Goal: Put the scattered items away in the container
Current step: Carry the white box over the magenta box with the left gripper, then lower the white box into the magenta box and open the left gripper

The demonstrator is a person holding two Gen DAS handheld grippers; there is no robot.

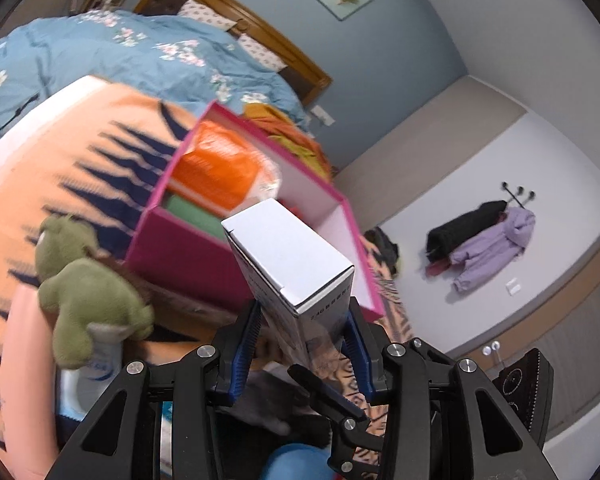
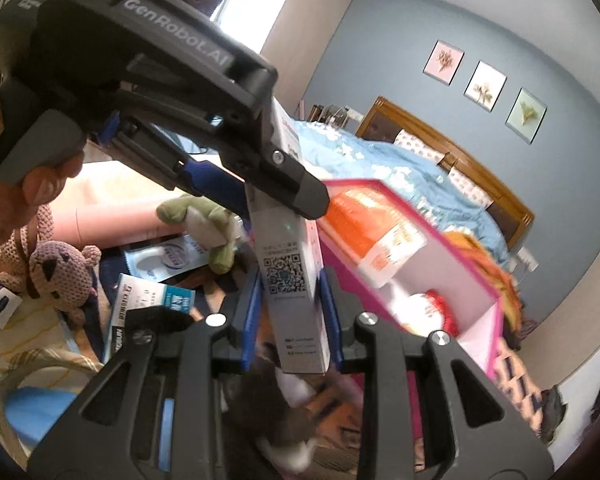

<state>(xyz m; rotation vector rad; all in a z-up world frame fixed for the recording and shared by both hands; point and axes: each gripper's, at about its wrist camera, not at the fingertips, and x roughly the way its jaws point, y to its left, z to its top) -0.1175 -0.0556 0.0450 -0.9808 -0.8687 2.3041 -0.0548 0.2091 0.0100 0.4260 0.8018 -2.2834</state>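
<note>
Green plush toy (image 1: 80, 292) lies at the far left on the orange striped blanket (image 1: 60, 152), one of the loose items not yet put away. Just right of it stands the pink container (image 1: 172, 256), open at the top, with an orange packet (image 1: 216, 172) already inside and free room in its right half.

Right of that, in front of the container's near corner, the white box (image 1: 292, 256) is held upright in the air, above the clutter and outside the container. The left gripper (image 1: 304, 332) has its blue-padded fingers (image 1: 246, 344) clenched on the box's sides. In the right wrist view the right gripper (image 2: 290, 308) grasps what looks like the same box lower down, by its printed face, with the left gripper clamped on it higher up.

Two grips on one carton can twist or crush it. To do this step well, one hand should probably let go cleanly while the other keeps a firm hold. The box then needs to clear the pink rim and go down into the empty right side, without tipping the packet.
</note>
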